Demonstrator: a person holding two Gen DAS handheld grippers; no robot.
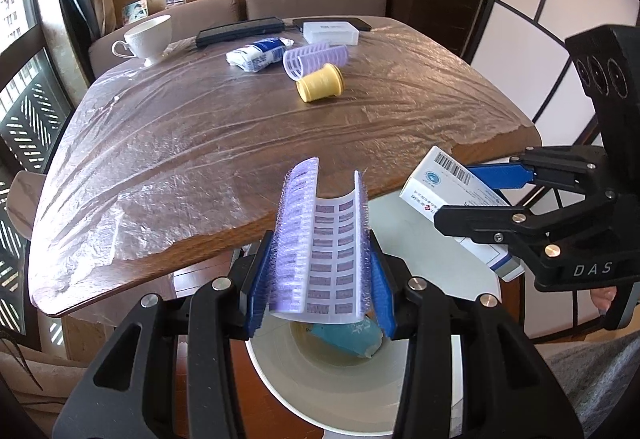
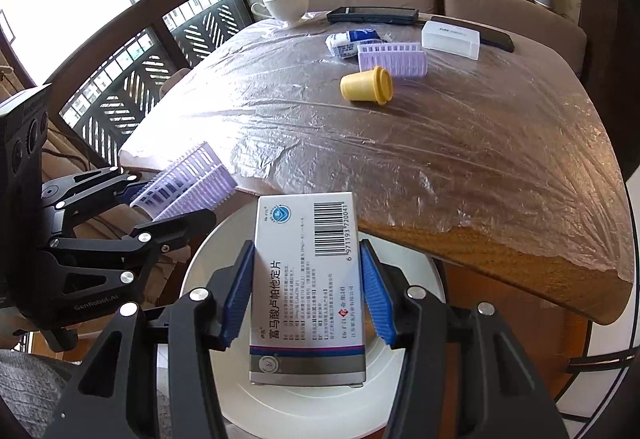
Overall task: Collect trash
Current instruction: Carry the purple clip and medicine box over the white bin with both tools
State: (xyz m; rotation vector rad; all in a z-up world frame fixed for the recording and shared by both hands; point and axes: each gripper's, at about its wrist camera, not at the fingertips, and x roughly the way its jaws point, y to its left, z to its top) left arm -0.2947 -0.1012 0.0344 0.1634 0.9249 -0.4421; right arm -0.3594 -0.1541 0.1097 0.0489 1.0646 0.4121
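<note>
White round trash bin point(image 1: 320, 391) at six o'clock showed a teal wrapper point(image 1: 352, 337) inside only from the left wrist; left gripper point(image 1: 320, 279) clamped a purple split hair roller point(image 1: 324, 239), right gripper point(image 2: 304, 291) clamped a white medicine box point(image 2: 308, 279).

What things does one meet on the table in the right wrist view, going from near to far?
yellow cup lying on its side → purple hair roller → white and blue packet → white box → black flat device → white teacup

Ahead of the grippers, the plastic-covered wooden table point(image 1: 224, 143) carries a yellow cup point(image 1: 320, 83), purple roller point(image 1: 316, 57), teacup point(image 1: 148, 39) and white box point(image 1: 330, 32).
</note>
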